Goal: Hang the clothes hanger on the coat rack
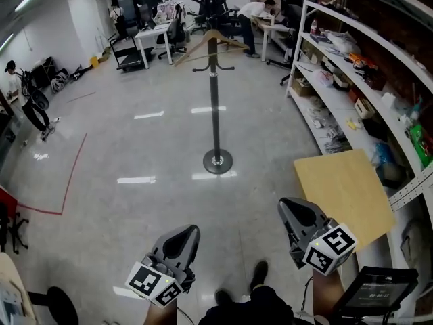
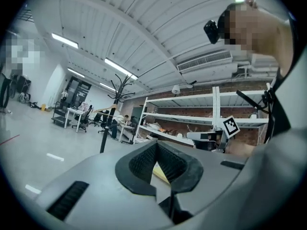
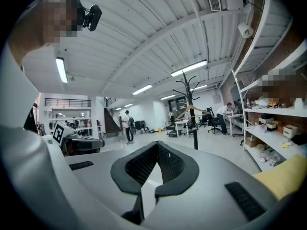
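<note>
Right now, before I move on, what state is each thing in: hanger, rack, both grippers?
Hanger: hung on the rack, near its top, tilted.
Rack: upright on its round base, out on the open floor.
Left gripper: shut, nothing between the jaws.
Right gripper: shut, nothing between the jaws.

The floor (image 1: pixel 135 141) is smooth and glossy, mirroring the ceiling lights. At twelve o'clock the coat rack (image 1: pixel 215 107) looks like dark, dull metal, and its clothes hanger (image 1: pixel 194 49) like pale wood. At four o'clock, a matt light-wood board (image 1: pixel 345 191). The left gripper (image 1: pixel 191 229) and right gripper (image 1: pixel 284 203) have matt grey plastic shells and black ribbed pads (image 2: pixel 144 164).
</note>
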Motion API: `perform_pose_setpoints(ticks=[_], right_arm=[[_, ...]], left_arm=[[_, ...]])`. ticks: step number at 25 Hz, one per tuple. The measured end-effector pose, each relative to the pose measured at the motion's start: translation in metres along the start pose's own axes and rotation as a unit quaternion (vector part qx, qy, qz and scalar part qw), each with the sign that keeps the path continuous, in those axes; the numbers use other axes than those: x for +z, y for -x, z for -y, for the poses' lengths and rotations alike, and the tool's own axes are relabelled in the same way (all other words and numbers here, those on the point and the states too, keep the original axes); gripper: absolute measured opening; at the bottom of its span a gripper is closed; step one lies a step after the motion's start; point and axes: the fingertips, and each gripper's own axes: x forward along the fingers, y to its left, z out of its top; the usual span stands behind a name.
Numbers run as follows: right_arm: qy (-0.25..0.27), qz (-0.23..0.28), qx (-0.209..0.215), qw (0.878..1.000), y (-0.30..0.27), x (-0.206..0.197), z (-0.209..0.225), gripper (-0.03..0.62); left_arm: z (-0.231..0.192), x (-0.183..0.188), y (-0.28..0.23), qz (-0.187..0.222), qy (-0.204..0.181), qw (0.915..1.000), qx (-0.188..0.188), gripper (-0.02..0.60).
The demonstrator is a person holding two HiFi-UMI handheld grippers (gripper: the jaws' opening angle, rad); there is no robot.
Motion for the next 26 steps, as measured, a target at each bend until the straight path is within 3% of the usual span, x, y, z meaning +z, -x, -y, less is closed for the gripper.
perform_pose_setpoints(ticks=[12, 26], right_arm=[[0.037, 0.036, 0.017, 0.999, 0.062, 0.035, -0.021, 0.005], [0.01, 0.037, 0.017, 0.999, 0.101, 0.025, -0.008, 0.005]], left_arm=[[0.059, 0.024, 0.033, 0.02, -0.032, 0.9989, 0.026, 0.0], [0.104, 0.021, 0.027, 0.02, -0.003, 0.9998, 0.009, 0.0]])
